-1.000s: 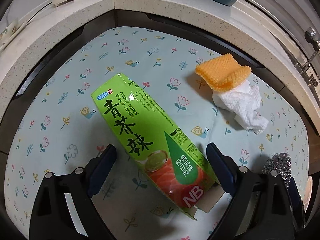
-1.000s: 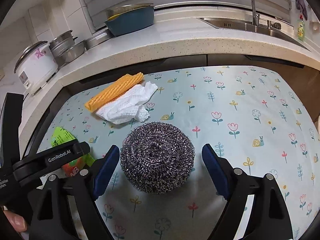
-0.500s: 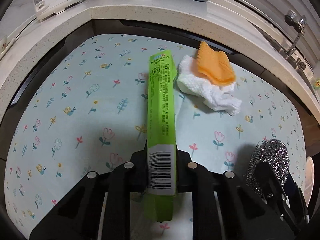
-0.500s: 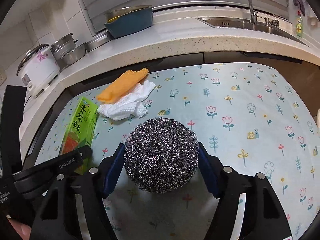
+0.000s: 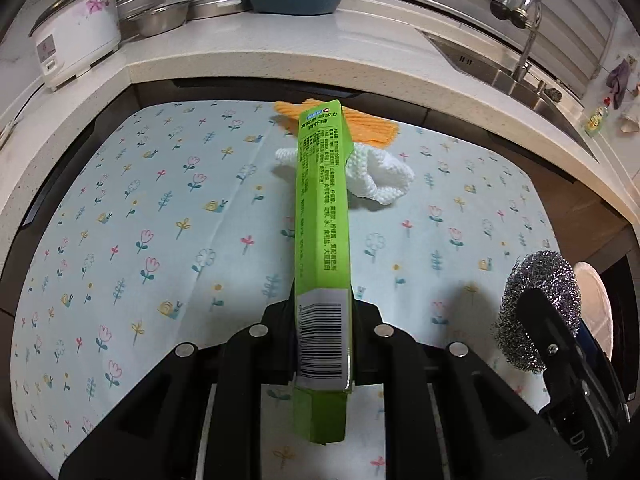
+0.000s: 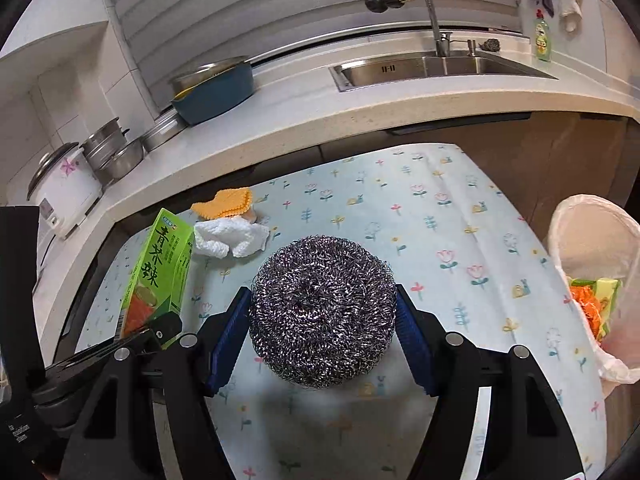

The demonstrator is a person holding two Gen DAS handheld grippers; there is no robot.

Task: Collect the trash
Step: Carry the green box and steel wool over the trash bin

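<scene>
left gripper (image 5: 322,322) clamped narrow on green carton (image 5: 320,216), right gripper (image 6: 324,316) gripping steel scourer (image 6: 322,312), both lifted above floral mat (image 5: 132,216), lined bin (image 6: 592,280) at right

The scourer (image 6: 323,312) is coiled, glinting steel wire. The green box (image 5: 322,240) is glossy printed card. White cloth (image 5: 380,176) looks knitted; the orange one (image 5: 368,126) is waffled.

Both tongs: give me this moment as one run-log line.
left tongs: shut on green box | right tongs: shut on steel scourer | on table: orange cloth, white cloth | bin bag: right of table
</scene>
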